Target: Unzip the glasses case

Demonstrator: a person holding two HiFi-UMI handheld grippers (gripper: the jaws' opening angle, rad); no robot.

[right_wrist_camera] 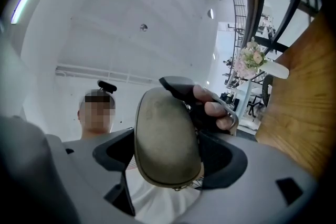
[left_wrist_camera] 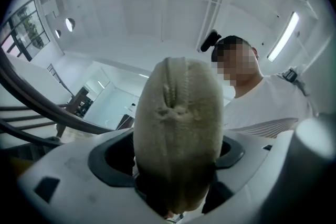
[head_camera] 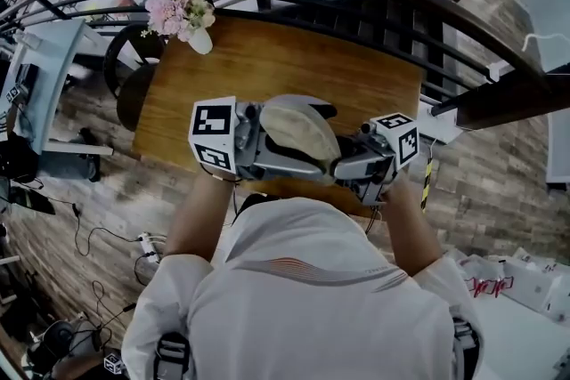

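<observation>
Sitting lifted between both grippers, the beige glasses case (head_camera: 298, 131) is pinched at one end by the right gripper (head_camera: 356, 160); the left gripper (head_camera: 254, 142) has its jaws spread wide around the other end, above the wooden table (head_camera: 267, 58).

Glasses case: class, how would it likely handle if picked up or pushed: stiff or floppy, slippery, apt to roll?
Probably stiff: the case looks firmly domed while held above the table. Likely grippy rather than slippery: its surface looks like matt fabric. It may rock or roll if pushed, being rounded all over.
</observation>
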